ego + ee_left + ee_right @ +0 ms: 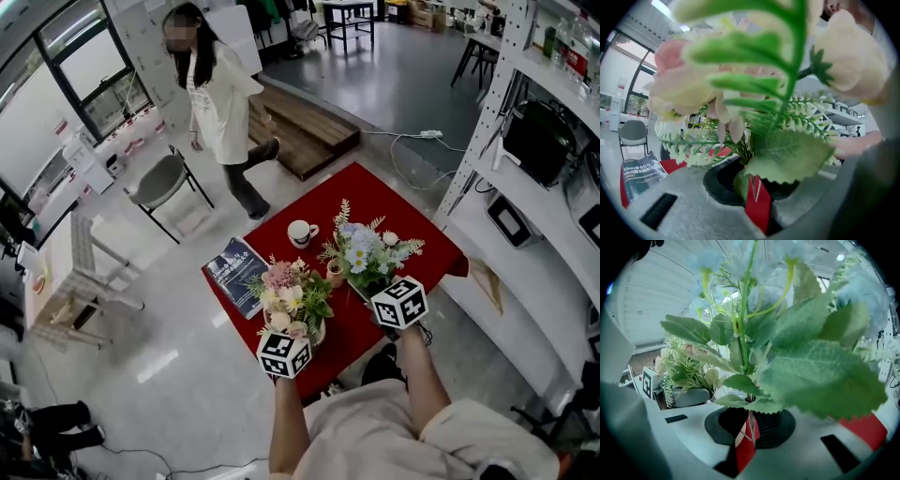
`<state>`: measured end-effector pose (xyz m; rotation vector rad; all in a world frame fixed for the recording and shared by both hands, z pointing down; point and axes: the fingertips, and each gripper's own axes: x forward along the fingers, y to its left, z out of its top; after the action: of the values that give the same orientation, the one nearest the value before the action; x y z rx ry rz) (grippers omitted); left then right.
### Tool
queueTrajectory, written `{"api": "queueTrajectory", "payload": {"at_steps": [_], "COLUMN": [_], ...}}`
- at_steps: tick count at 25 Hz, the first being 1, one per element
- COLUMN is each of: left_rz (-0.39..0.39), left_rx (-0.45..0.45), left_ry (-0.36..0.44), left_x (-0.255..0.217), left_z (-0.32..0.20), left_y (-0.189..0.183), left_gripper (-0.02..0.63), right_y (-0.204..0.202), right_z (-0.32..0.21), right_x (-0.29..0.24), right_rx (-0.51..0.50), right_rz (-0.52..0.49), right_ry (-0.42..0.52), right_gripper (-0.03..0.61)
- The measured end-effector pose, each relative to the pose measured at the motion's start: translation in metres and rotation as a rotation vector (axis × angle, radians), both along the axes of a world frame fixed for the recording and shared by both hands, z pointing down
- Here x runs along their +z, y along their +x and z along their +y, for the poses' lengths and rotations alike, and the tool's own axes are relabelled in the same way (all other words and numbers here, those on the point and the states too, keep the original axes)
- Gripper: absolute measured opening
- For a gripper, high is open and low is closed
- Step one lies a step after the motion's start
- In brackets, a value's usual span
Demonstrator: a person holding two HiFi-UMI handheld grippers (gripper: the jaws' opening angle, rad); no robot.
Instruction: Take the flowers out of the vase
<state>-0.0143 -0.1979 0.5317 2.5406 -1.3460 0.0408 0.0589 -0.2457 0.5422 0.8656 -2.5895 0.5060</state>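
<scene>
Left gripper (752, 197): we see its jaws drawn close on the stems (746, 154) of the pink and cream bouquet (693, 89), with only a narrow slit of red showing between them.
Right gripper (747, 437): its jaws are clamped the same way on the stems (750, 414) of the blue and white bouquet (754, 310), which stands upright out of the grip.
Bouquets from above: in the head view we find the pink one at the near left of the red table (375, 202) and the blue one just to its right. Their foliage is close together, and both rise just ahead of the marker cubes.
Vase: a pale vessel (319, 330) shows just under the pink bouquet at the table's near edge. We cannot tell whether any stems reach into it.
Leaves: a broad green leaf (787, 154) hangs over the left jaws, and large leaves fill most of the right gripper view.
Table items: a white mug (301, 232) stands behind the bouquets, and a dark book (234, 267) lies at the table's left corner.
Room: a person (220, 103) walks beyond the table near a grey chair (159, 181), and white shelving (525, 187) runs along the right.
</scene>
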Motion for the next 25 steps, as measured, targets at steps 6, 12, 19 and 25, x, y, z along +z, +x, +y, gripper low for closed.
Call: {"api": "queueTrajectory", "payload": {"at_steps": [6, 12, 19, 25], "left_rz": [-0.003, 0.006, 0.020, 0.018], "left_rx": [0.003, 0.003, 0.009, 0.028], "left_ry": [-0.017, -0.048, -0.063, -0.088], "left_x": [0.006, 0.015, 0.020, 0.026], "left_z": [0.000, 0.002, 0.000, 0.001], "left_y": [-0.002, -0.007, -0.003, 0.000], "left_gripper": [0.084, 0.084, 0.084, 0.084], "right_y": [0.001, -0.008, -0.008, -0.008], "right_z": [-0.002, 0.001, 0.002, 0.005], "right_x": [0.008, 0.014, 0.024, 0.028], "right_rx": [-0.001, -0.032, -0.043, -0.034], "right_rz": [0.030, 0.051, 0.081, 0.082], "right_ry": [-0.022, -0.034, -0.047, -0.060], "right_gripper": [0.034, 0.035, 0.035, 0.034]}}
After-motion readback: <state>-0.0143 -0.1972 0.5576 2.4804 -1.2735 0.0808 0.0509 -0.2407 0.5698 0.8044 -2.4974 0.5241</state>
